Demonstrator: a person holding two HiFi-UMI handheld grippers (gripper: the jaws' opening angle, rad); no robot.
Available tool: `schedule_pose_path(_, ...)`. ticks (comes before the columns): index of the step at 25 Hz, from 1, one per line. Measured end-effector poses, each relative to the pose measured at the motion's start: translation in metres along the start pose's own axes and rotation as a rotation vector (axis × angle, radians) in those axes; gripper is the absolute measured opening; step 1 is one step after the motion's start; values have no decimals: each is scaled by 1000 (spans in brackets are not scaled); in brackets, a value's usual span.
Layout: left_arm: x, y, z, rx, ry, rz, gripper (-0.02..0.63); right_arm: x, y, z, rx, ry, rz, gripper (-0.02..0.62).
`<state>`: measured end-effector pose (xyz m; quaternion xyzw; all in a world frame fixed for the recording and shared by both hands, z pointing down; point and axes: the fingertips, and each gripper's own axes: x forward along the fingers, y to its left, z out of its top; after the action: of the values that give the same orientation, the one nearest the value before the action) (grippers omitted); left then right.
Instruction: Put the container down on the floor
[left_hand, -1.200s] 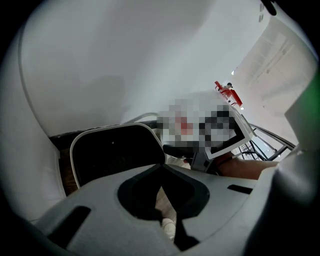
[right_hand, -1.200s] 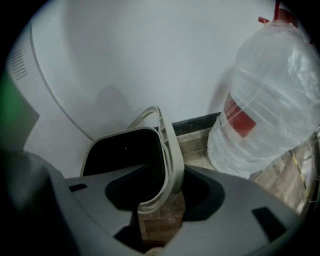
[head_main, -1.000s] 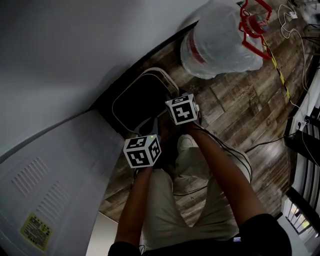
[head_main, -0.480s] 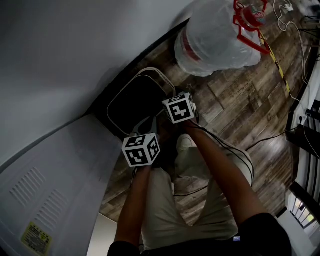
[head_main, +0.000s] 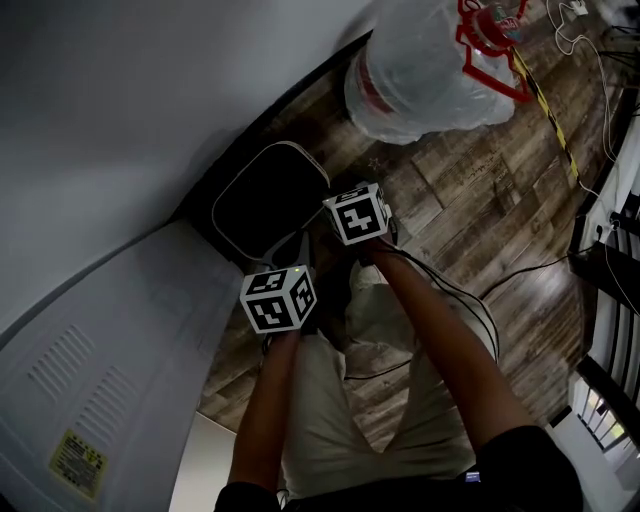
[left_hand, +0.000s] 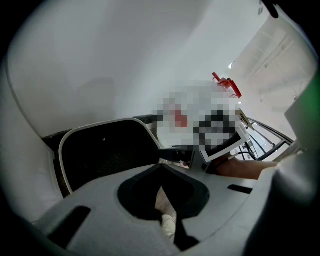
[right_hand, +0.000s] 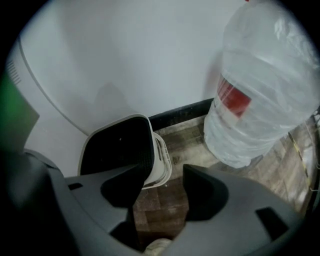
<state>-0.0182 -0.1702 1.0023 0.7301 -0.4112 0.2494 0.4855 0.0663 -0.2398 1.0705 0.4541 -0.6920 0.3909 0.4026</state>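
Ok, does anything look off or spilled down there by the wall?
Nothing stands out. The white container sits upright on the wood floor by the wall, nothing spilled; the wrapped water jug stands apart beside it. Only loose cables trail across the floor.

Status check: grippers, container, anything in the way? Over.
Right gripper open, jaws just been opening, only wooden floor between. Left gripper shut, empty. White plastic container, dark inside, stands on that floor by wall. Large clear water jug beside it, apart.
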Motion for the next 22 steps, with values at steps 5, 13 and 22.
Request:
schedule_pose_path(5, -23, -15, 5, 1, 24, 13, 17, -30, 4, -5, 8, 42, 6, 231)
schedule_pose_path(13, -72, -51, 29, 12, 31, 36, 17, -98, 4, 7, 81, -2, 1, 107)
schedule_pose_path(22, -128, -118, 66, 132, 32, 11, 17, -194, -1, 24, 98, -40, -25, 38)
